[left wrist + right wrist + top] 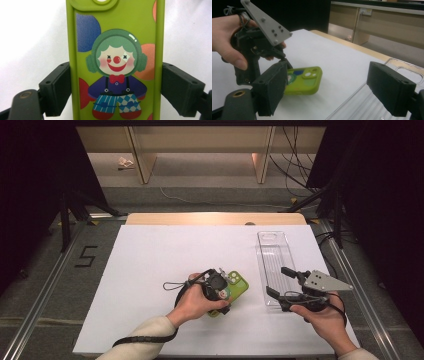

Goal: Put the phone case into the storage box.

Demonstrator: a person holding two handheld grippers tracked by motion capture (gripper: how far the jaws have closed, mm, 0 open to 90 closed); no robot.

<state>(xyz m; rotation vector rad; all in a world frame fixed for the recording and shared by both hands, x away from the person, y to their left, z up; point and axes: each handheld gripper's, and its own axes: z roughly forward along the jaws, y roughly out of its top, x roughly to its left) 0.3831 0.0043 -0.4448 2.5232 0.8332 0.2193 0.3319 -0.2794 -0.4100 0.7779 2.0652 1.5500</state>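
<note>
The green phone case (234, 288) is lying face down on the white table (150, 270), near the front edge and a little left of the middle, with its camera bump at the far right corner. Its long axis is running away from the person and slightly to the right. In the left gripper view the case (115, 62) is sitting squarely between the jaws, its length pointing straight ahead along them, so the left gripper (218, 289) is straddling it across the short width. The left jaw looks to be touching the case edge, while a thin strip of table is showing at the right jaw, so the gripper is standing open around the case and not yet clamping it. The left hand (195, 302) is clearly the nearer one.

The right gripper (285, 285) is hovering well apart to the right, jaws spread wide and empty, over the near end of a clear plastic tray (272, 251) whose length is also running away from the person.

The case is carrying a cartoon clown in a green helmet, red bow tie and checked trousers among coloured balloons; no brand or lettering is readable on it. A "5" (86, 256) is marked on the floor to the left.
</note>
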